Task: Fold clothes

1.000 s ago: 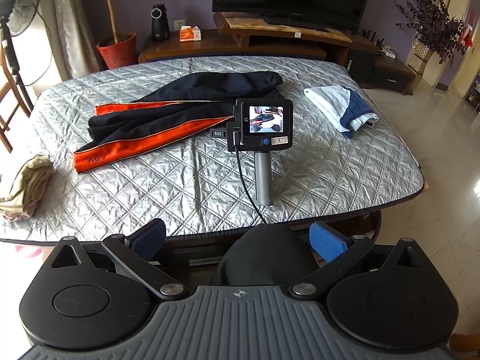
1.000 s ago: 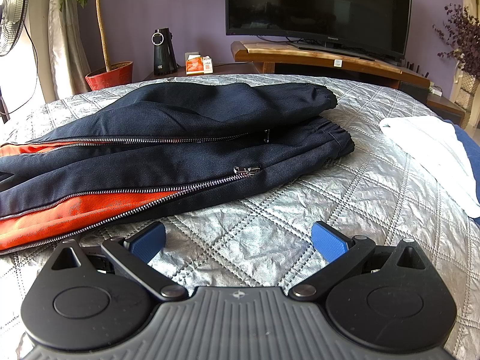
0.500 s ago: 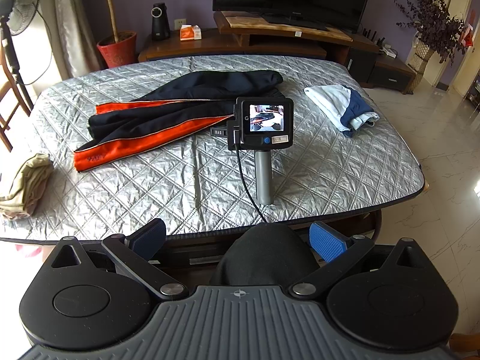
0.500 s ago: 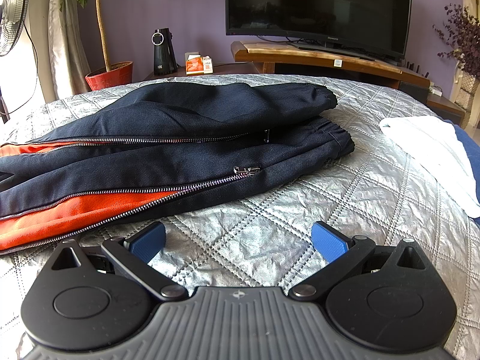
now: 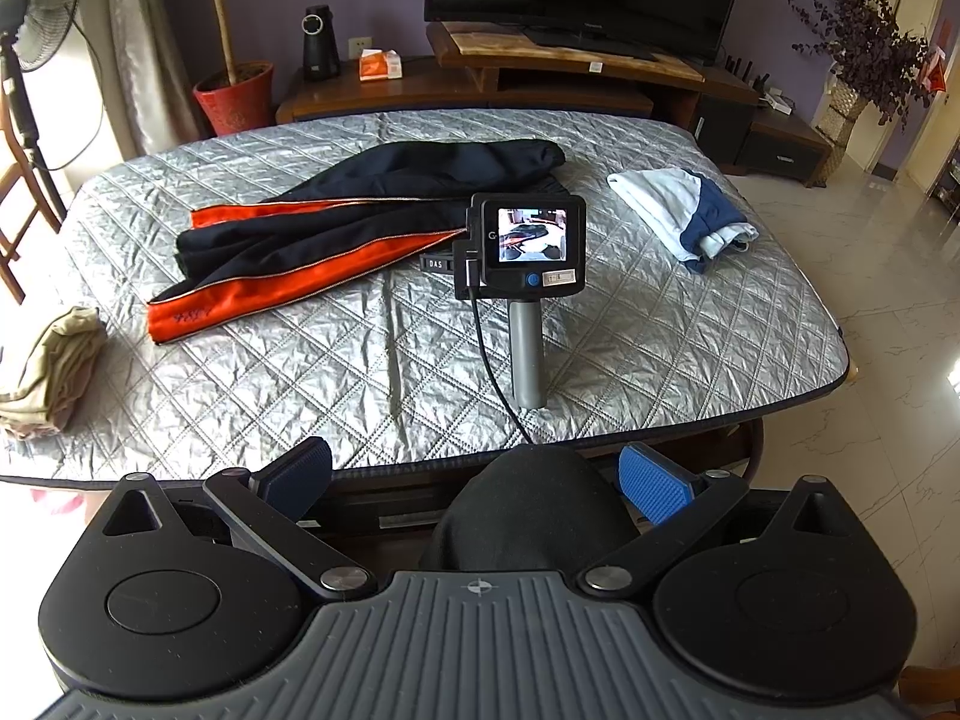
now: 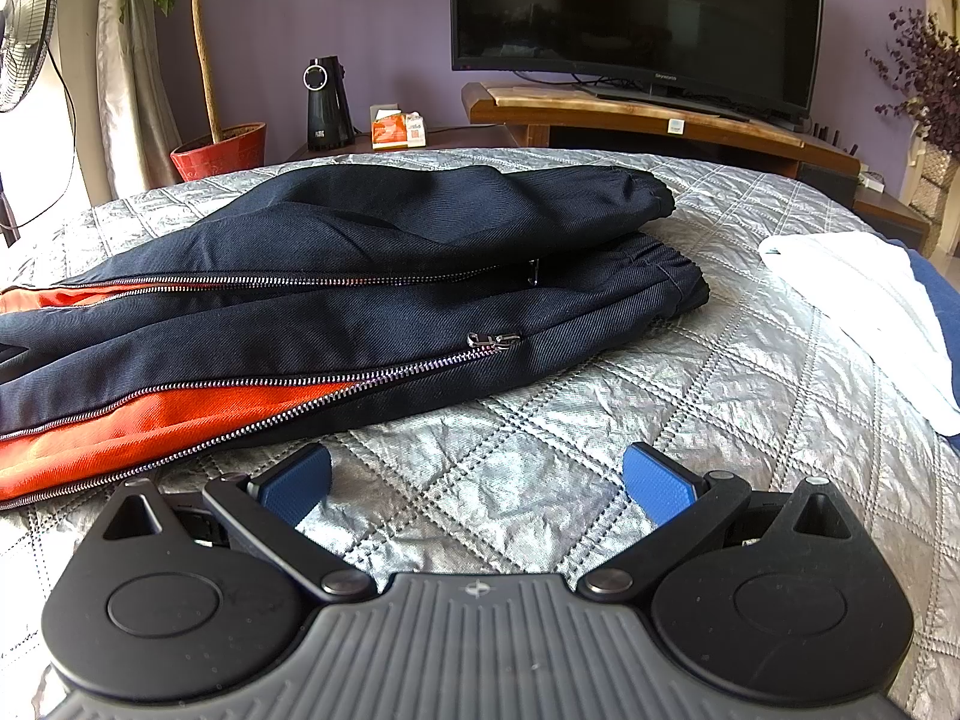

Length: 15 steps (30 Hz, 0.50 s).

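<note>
Trousers: navy and orange, lying long across the table, legs loosely together, no fold made.
Right gripper: resting on the table just beside the trousers, jaws apart, empty.
Left gripper: held off the near edge, jaws apart, empty.
Done: white-blue bundle and beige pile look folded.
Left: fold the trousers.

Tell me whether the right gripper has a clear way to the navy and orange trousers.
Probably yes. The right gripper is open and low over the quilt, with only bare quilt between it and the trousers just ahead.
</note>
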{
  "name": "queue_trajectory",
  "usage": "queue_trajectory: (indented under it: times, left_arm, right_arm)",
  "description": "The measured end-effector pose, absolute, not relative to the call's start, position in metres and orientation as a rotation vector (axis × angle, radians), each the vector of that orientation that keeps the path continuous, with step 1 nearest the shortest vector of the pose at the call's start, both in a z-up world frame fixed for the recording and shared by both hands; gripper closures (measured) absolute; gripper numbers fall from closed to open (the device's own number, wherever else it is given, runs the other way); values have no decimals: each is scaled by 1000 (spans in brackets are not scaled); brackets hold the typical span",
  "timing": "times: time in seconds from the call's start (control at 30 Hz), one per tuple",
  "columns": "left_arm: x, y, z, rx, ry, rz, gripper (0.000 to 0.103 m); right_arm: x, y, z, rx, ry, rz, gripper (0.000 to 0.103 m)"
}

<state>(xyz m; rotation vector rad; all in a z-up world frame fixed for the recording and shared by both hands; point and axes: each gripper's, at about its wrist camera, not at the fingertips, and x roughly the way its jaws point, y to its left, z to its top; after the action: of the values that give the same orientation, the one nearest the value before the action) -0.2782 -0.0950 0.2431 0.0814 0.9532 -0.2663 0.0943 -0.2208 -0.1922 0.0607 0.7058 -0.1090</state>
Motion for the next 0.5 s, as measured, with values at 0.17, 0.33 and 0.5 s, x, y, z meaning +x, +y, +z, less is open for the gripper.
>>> queue_trajectory:
  times: [0.17,0.33,0.5]
  left_arm:
    - [-278,-95,243,81,955,-267,0]
    - [-278,-95,243,83,955,-268,0]
    - [-278,-95,243,85,956,-266,0]
  right_arm:
    - [95,-221,-193,61,706,-109,0]
    - [95,-221,-193,61,706,-109,0]
    - [95,-221,-193,61,706,-109,0]
